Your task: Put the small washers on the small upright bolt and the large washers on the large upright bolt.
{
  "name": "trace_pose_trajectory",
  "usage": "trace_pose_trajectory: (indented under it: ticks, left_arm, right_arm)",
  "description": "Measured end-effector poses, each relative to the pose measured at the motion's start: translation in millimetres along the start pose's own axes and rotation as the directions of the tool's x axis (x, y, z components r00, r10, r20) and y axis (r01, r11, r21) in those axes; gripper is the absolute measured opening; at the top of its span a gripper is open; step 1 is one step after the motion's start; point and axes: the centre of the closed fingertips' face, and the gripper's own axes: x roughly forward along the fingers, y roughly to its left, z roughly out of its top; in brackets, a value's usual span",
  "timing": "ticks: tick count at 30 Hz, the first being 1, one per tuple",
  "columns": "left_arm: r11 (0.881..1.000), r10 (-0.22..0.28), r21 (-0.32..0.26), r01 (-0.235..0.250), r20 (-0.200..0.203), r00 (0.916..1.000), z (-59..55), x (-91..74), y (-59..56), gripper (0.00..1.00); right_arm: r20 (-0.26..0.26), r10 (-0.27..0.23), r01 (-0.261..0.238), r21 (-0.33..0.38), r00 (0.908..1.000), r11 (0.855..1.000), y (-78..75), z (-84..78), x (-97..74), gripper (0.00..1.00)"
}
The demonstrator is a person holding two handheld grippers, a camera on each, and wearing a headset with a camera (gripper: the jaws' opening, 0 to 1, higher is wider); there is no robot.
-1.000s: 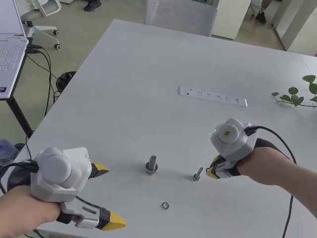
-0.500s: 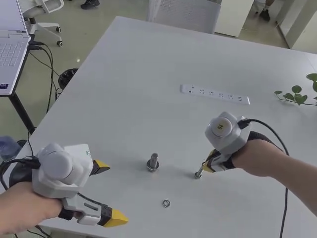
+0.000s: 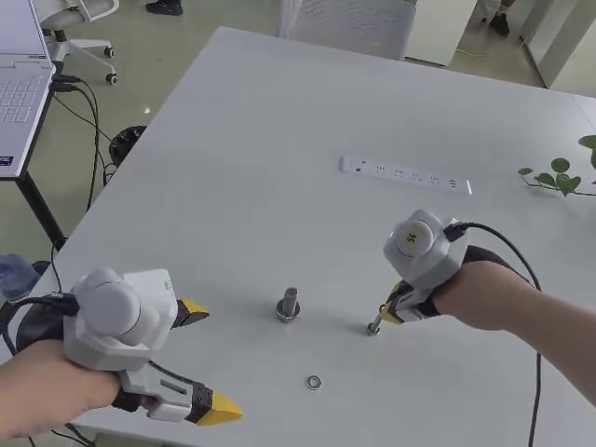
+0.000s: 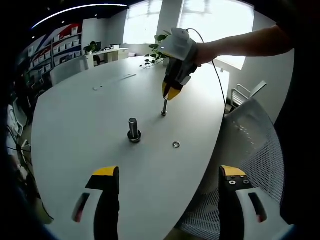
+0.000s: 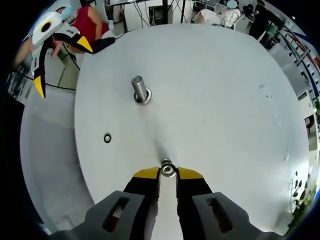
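The large upright bolt (image 3: 288, 304) stands mid-table on a wider base, also seen as large bolt (image 4: 133, 129) and large bolt (image 5: 140, 90). The small upright bolt (image 3: 373, 326) stands to its right. My right gripper (image 3: 391, 315) comes down on it from the right. In the right gripper view its jaws sit almost together, and the right gripper (image 5: 168, 172) pinches a small ring-shaped washer (image 5: 167, 169) right over the bolt's top. One loose washer (image 3: 314, 382) lies flat nearer me, also seen as washer (image 4: 176, 144). My left gripper (image 3: 205, 358) hovers open and empty at the near left edge.
A white power strip (image 3: 405, 177) lies farther back on the white table (image 3: 261, 168). Green plant leaves (image 3: 563, 182) reach in at the right edge. A laptop (image 3: 19, 74) on a side desk and cables stand off the table's left.
My right gripper moved left from beside the small bolt to directly over its top, then held there. The left gripper stayed put.
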Motion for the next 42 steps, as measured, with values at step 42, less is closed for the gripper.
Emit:
trace_pose_trajectory:
  ticks: [42]
  left_arm:
    - [1.0, -0.008, -0.01, 0.008, -0.019, 0.9998, -5.3, 3.7, 1.9, 0.8]
  right_arm:
    - [-0.02, 0.006, -0.006, -0.009, 0.9998, 1.0, 2.9, -7.8, 21.9, 0.13]
